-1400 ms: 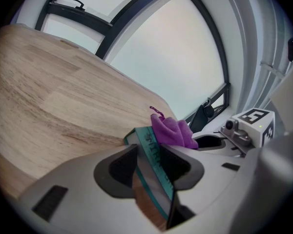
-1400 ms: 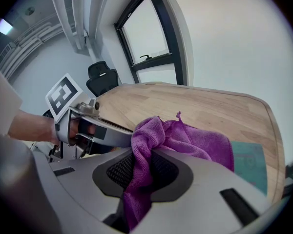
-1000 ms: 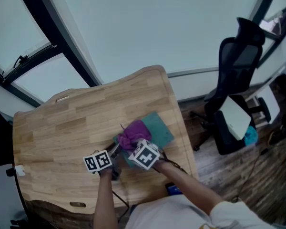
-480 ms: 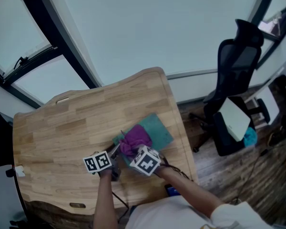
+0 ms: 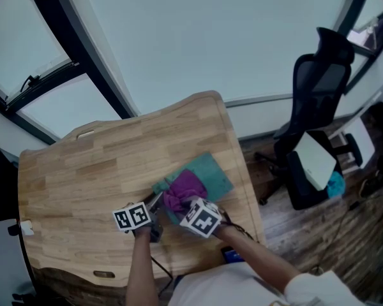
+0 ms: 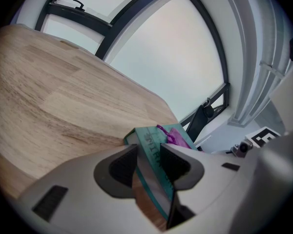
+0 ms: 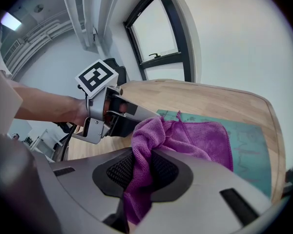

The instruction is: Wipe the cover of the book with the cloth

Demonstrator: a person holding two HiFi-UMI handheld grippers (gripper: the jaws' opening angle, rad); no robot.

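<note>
A teal book [image 5: 214, 173] lies near the right edge of the wooden table [image 5: 83, 171]. My left gripper [image 6: 149, 167] is shut on the book [image 6: 154, 152] at its near left edge, one jaw above and one below the cover. A purple cloth [image 5: 184, 189] is bunched on the cover. My right gripper [image 7: 139, 172] is shut on the cloth [image 7: 185, 140], which spreads over the teal book [image 7: 249, 145]. In the head view the left gripper [image 5: 154, 204] sits left of the right gripper [image 5: 185, 204]. The left gripper [image 7: 119, 118] also shows in the right gripper view.
A black office chair [image 5: 316, 88] stands on the floor to the right of the table. Big windows with dark frames [image 5: 83, 56] run behind the table's far edge. The table's right edge is close to the book.
The right gripper has drawn the cloth a little toward me and to the right across the cover. The left gripper and book have stayed put.
</note>
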